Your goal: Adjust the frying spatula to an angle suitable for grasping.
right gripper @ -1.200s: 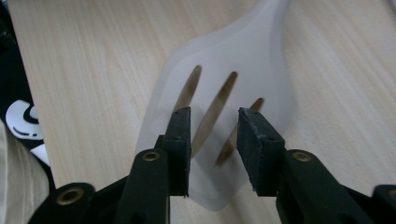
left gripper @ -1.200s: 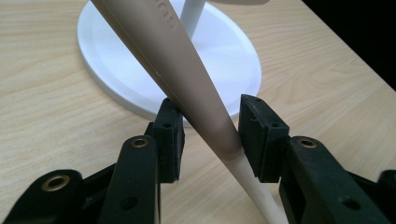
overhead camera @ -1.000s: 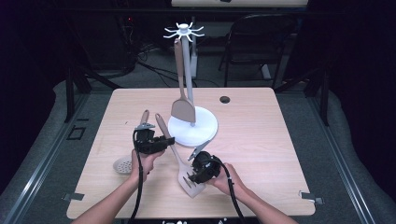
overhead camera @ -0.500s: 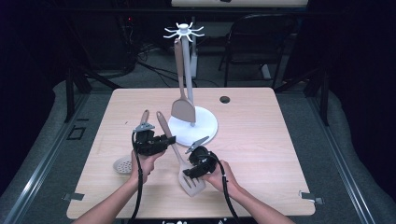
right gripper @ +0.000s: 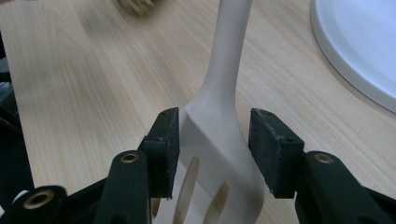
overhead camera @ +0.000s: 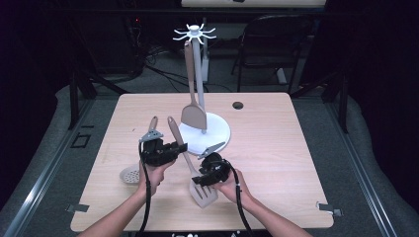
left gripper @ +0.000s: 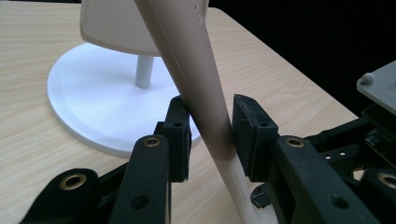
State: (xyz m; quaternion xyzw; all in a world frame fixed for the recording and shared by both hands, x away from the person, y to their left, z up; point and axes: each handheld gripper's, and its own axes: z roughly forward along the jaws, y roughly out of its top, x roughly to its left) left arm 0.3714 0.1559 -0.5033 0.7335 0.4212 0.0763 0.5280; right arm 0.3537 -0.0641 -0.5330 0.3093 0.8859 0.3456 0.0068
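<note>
High view: smooth beige slotted spatula (overhead camera: 202, 193); woodgrain table (overhead camera: 296, 148).

My left gripper (overhead camera: 182, 146) has just been closing its jaws around the slotted spatula (overhead camera: 190, 165)'s handle, which now stands between them, the left jaw touching it. My right gripper (overhead camera: 201, 180) has slid from the spatula's neck toward its slotted blade, farther from the white stand base (overhead camera: 217, 133); its jaws opened, then narrowed, the blade between them.

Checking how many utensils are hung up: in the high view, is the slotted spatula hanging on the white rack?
No. The slotted spatula lies on the table between the grippers; a solid spatula hangs on the white rack.
</note>
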